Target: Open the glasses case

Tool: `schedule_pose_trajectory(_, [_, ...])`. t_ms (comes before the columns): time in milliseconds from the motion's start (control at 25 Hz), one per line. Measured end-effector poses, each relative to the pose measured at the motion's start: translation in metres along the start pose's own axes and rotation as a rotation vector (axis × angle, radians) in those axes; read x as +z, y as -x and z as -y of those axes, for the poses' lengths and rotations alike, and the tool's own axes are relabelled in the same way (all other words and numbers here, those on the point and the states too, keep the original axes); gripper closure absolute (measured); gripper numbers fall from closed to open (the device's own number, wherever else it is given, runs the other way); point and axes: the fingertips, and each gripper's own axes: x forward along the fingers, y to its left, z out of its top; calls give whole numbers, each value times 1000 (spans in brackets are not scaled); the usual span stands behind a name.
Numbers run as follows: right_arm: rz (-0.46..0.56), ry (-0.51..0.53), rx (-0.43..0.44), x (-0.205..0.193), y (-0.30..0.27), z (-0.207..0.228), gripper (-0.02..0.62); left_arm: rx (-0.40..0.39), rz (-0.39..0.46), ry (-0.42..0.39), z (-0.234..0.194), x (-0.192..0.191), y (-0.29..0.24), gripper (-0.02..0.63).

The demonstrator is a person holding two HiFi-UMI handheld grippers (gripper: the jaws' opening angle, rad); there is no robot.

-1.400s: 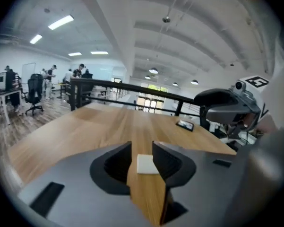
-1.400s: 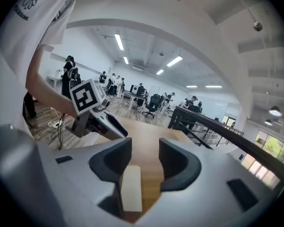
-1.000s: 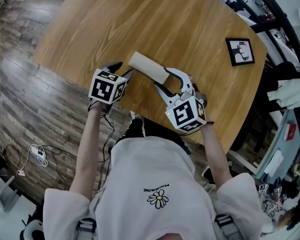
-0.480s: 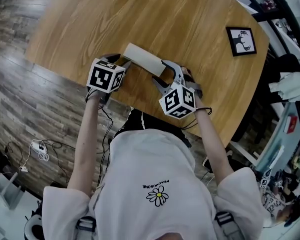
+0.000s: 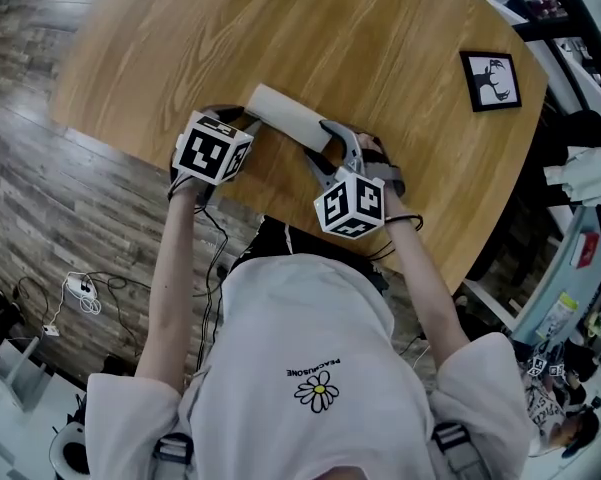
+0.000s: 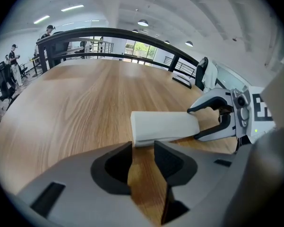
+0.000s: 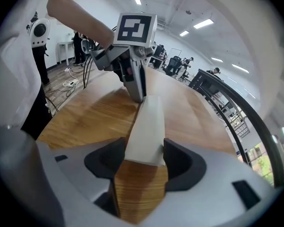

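Note:
A long cream glasses case (image 5: pixel 290 120) lies closed on the wooden table (image 5: pixel 280 28) near its front edge. My left gripper (image 5: pixel 242 121) is at the case's left end. In the left gripper view its jaws (image 6: pixel 142 148) are closing, and the corner of the case (image 6: pixel 163 126) sits right at their tips with no visible grip. My right gripper (image 5: pixel 322 148) straddles the case's right end. In the right gripper view the case (image 7: pixel 146 126) runs between the wide-spread jaws (image 7: pixel 144 155), whose pads stand close along both sides.
A small black-framed picture (image 5: pixel 490 80) lies on the table at the far right. The table's front edge runs just below both grippers, against the person's body. Cables (image 5: pixel 80 290) lie on the plank floor at the left.
My right gripper has come down over the right end of the case. The left gripper has sunk a little toward the left end. The case has stayed in place.

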Motion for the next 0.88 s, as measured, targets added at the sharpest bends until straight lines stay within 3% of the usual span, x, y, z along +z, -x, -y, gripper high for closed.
schedule_pose_trajectory(480, [-31, -47, 4, 1, -1, 2, 348, 2, -29, -37, -1, 1, -2, 485])
schedule_pose_trajectory(880, [-33, -218, 164, 3, 4, 9, 353, -15, -23, -22, 0, -1, -1, 491])
